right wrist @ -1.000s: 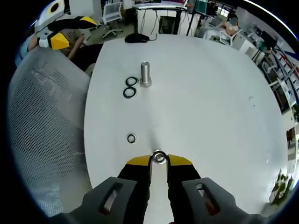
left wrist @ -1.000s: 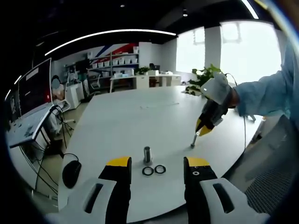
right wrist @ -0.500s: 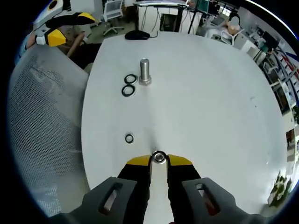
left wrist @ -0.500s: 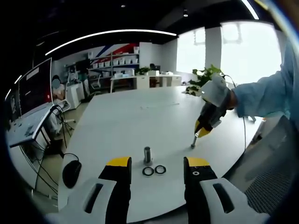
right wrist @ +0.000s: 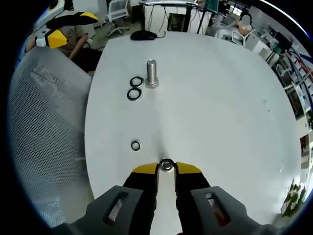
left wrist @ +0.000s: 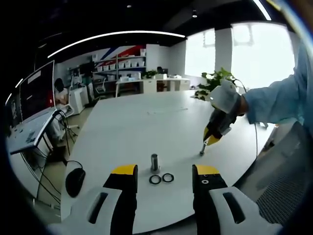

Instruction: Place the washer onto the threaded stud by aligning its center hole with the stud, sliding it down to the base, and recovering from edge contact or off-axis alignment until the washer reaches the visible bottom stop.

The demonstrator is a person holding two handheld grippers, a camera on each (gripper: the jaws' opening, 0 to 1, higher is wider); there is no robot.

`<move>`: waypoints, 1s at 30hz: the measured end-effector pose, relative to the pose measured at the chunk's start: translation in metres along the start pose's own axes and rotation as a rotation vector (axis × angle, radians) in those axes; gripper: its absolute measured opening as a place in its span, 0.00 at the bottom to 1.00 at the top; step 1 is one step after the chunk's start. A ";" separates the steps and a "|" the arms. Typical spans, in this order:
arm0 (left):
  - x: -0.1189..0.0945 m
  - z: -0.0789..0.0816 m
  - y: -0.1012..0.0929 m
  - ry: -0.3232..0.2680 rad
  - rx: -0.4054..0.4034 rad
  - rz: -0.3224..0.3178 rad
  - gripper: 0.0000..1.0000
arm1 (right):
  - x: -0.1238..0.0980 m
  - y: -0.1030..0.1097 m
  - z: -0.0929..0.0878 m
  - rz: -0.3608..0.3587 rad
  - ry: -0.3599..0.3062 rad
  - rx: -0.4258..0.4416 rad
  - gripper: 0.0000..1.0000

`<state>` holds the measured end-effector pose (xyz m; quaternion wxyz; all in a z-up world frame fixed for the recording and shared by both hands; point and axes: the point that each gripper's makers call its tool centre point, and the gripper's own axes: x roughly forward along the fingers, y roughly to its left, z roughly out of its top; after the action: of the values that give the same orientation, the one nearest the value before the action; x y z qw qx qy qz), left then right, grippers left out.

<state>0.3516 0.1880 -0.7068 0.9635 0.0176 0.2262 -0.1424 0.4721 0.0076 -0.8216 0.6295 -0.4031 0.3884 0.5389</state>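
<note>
The threaded stud (left wrist: pixel 154 162) stands upright on the white table (left wrist: pixel 127 127), just beyond my open left gripper (left wrist: pixel 164 172). Two dark washers (left wrist: pixel 161 178) lie flat beside its base. In the right gripper view the stud (right wrist: pixel 151 73) is far ahead with the two washers (right wrist: pixel 134 88) to its left, and a third washer (right wrist: pixel 136 145) lies alone closer in. My right gripper (right wrist: pixel 166 167) is shut on a metal washer (right wrist: pixel 167 165) held at its tips, low over the table. The right gripper (left wrist: pixel 212 138) also appears in the left gripper view, right of the stud.
A grey mesh chair (right wrist: pixel 44 147) sits along the table's left edge in the right gripper view. A computer mouse (right wrist: pixel 144 35) rests at the far end. A person's sleeve (left wrist: pixel 276 105) reaches in from the right. Desks and shelves stand behind.
The right gripper view has shifted slightly, so the stud and washers sit a little further left. The grippers hold as before.
</note>
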 end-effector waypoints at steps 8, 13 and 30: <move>0.000 0.000 0.000 -0.001 0.000 0.000 0.43 | -0.001 0.001 -0.001 -0.001 -0.001 0.006 0.16; 0.000 0.000 0.000 -0.001 0.002 -0.001 0.43 | -0.004 0.001 0.002 -0.011 -0.019 0.010 0.16; 0.000 0.000 0.000 0.000 0.002 -0.002 0.43 | -0.005 0.004 0.002 -0.006 -0.022 0.003 0.15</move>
<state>0.3516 0.1875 -0.7069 0.9633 0.0182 0.2262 -0.1437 0.4675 0.0074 -0.8165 0.6359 -0.3976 0.3811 0.5406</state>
